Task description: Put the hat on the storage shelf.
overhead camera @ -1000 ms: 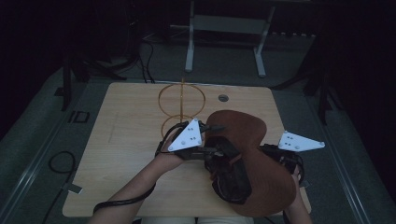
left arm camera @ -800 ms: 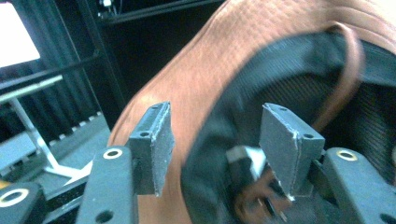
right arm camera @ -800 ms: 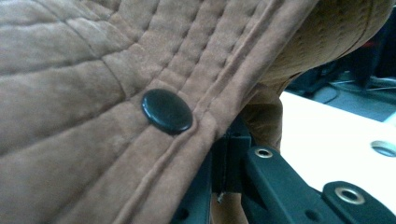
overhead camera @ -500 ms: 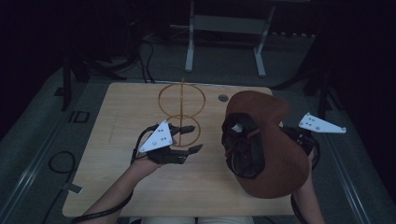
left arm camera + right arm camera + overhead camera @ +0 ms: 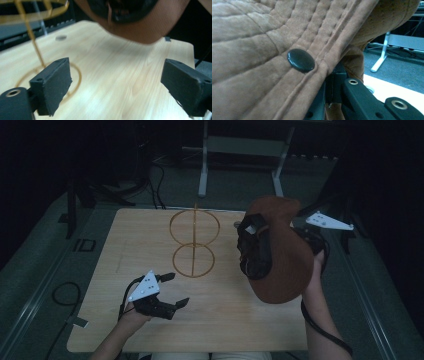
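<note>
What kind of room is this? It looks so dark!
Probably a lab or workshop for recording, not a home: a light wooden table on grey floor, black cables, and a grey metal stand behind it.

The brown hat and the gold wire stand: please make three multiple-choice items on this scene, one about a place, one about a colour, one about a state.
1. Where is the brown hat?
A. flat on the table
B. held up at the table's right side
C. on the gold wire stand

2. What colour is the stud on the hat's brim?
A. black
B. gold
C. white

3. How are the left tongs?
A. shut on the hat
B. shut on the stand
C. open, holding nothing

Answers: 1 B, the right tongs clamp its brim, clear of the gold wire stand. 2 A, it shows glossy black. 3 C, the jaws stand wide apart over the table.
</note>
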Demonstrator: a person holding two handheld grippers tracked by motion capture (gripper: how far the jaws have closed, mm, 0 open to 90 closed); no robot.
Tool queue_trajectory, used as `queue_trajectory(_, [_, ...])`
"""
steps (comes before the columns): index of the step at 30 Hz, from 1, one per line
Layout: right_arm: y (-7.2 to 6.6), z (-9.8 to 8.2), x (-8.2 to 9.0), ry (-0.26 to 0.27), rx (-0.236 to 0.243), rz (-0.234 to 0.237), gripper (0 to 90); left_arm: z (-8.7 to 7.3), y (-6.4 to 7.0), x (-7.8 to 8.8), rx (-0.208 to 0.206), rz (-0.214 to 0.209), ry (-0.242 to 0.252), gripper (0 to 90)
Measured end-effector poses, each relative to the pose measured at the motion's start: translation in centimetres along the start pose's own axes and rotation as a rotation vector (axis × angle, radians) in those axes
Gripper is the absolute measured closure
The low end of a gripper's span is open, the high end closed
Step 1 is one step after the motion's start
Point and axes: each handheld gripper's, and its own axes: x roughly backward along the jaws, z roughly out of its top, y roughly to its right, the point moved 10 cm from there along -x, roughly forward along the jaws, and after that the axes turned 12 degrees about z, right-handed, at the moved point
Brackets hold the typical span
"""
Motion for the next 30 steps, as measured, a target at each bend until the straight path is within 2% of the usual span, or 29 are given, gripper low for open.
queue_trajectory(2, [0.5,0.6,-1.0,0.005,-0.010,0.000,90.0,-1.8,-0.5,0.5,0.012,0.038,-0.024,8.2])
queue_trajectory(4, [1.1,1.2,-2.0,0.015,-0.025,0.002,90.0,-3.2,-1.2,1.0,0.020,0.090,-0.024,8.3])
queue_trajectory(7, [2.0,2.1,-3.7,0.019,-0.040,-0.011,90.0,-4.8,-1.8,1.8,0.059,0.131,-0.023,8.3])
queue_trajectory(10, [2.7,3.1,-5.4,0.028,-0.047,-0.034,90.0,-5.5,-2.1,2.3,0.076,0.136,-0.034,8.6])
queue_trajectory(13, [3.1,4.0,-7.0,0.037,-0.060,-0.045,90.0,-5.4,-2.2,2.8,0.079,0.149,-0.015,9.0])
queue_trajectory(16, [3.0,5.0,-8.6,0.033,-0.058,-0.059,90.0,-5.3,-2.3,3.1,0.077,0.154,-0.003,9.1])
queue_trajectory(19, [2.3,6.3,-10.2,0.035,-0.042,-0.062,90.0,-5.4,-2.5,3.3,0.077,0.156,-0.003,9.1])
queue_trajectory(22, [0.9,7.3,-12.1,0.019,-0.002,-0.052,90.0,-5.5,-2.9,3.4,0.088,0.164,0.000,9.9])
queue_trajectory(26, [-1.6,7.3,-14.9,-0.025,0.027,0.015,90.0,-5.7,-3.2,3.3,0.097,0.167,-0.001,9.9])
queue_trajectory(30, [-3.7,6.2,-18.0,-0.092,0.027,0.085,90.0,-5.9,-3.3,3.2,0.099,0.166,-0.006,10.0])
